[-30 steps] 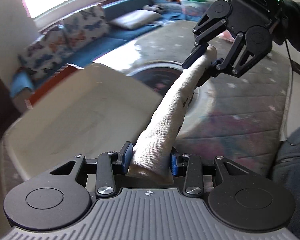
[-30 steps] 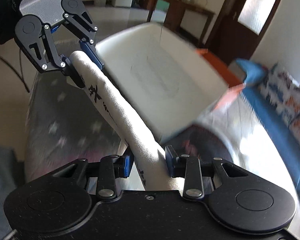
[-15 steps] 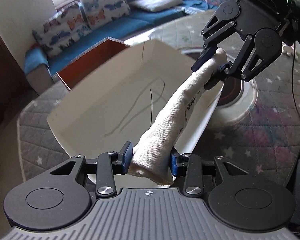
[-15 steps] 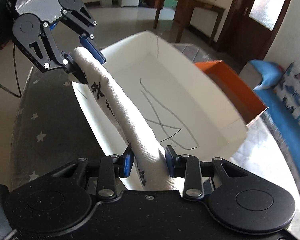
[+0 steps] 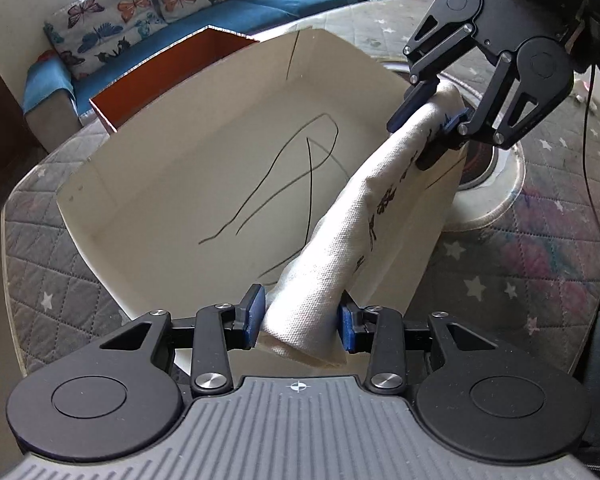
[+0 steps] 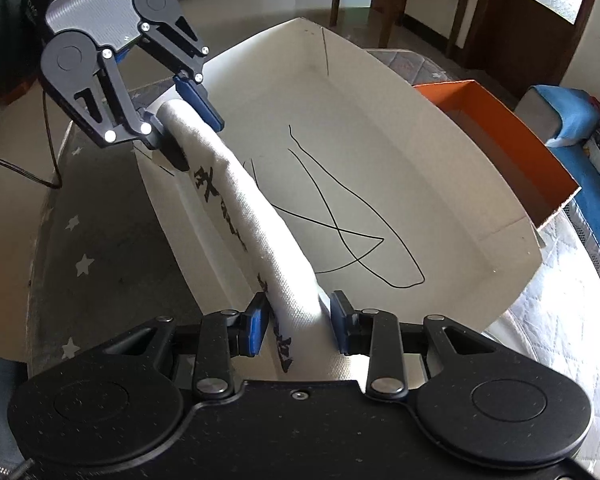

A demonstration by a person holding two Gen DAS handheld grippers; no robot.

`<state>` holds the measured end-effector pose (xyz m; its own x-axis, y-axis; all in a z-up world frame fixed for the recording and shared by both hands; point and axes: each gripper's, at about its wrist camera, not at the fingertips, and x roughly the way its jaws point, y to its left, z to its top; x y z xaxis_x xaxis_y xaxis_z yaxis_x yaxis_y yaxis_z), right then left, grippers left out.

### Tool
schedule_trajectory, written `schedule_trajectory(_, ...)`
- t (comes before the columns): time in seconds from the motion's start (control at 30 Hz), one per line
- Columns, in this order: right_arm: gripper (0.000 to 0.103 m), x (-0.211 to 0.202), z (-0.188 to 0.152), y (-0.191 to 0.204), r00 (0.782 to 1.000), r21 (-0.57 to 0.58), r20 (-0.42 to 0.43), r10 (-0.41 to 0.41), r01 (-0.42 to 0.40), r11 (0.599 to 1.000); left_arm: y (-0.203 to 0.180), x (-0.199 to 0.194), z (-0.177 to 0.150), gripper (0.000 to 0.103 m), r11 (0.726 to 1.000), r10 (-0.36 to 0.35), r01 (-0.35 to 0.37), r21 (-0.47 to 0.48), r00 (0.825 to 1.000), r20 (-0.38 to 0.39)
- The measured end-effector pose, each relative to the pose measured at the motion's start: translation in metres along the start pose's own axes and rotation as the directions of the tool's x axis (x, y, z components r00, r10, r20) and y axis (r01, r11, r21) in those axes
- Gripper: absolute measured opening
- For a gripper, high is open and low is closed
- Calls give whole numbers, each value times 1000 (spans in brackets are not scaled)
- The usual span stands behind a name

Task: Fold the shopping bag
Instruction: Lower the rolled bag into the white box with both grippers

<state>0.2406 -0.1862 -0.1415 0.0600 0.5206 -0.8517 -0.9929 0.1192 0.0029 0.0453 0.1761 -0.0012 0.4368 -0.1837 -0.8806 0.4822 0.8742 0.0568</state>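
Left gripper closed on one end of the shopping bag, blue pads pressing the thick cream cloth from both sides. Right gripper clamped the same way on the other end, with black printed characters running along the fabric between the two. Bag already folded into a long narrow bundle, hanging in the air as a bridge from one gripper to the other, sagging a little in the middle, above the near edge of the white tray. Tray bottom marked with thin black pen lines, nothing else inside as far as visible. Orange box just behind the tray, touching or almost touching its far wall; hard to tell which. All standing on a quilted grey cover with stars; a round dark-centred object beside the tray, partly hidden by the bag. Probably the placing step now: bundle to be lowered flat into the tray. Best done with both ends kept level and slightly stretched, so the folds do not open. Good to bring the middle down first onto the tray floor, clear of the near wall, then to release both ends at the same time. Risk: letting go of one end early, and the bundle unrolling or slipping over the rim.
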Motion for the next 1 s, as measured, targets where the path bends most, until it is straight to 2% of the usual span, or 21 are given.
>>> schedule_trajectory(0.27,37,17,-1,-4,999,15,-14,36,-36,999,-5,11,-1,38,1000,2,-1,31,1000,-29)
schedule_trajectory(0.53,40,12,-6,-4,998,51,-6,58,-58,997,-9,19,-2,38,998,10,-6,64,998,-55)
schedule_trajectory(0.7,44,10,4,-5,996,54,17,84,-85,995,-9,23,-4,38,997,9,-5,72,998,-62)
schedule_trajectory(0.77,44,7,7,-3,995,50,31,90,-92,995,-23,37,-9,39,996,14,-9,85,998,-56)
schedule_trajectory(0.8,45,5,10,-1,994,49,41,97,-99,994,-13,34,-8,39,997,12,-7,82,998,-60)
schedule_trajectory(1.0,46,5,24,9,990,34,73,125,-128,991,-17,49,-12,40,996,15,-10,90,998,-62)
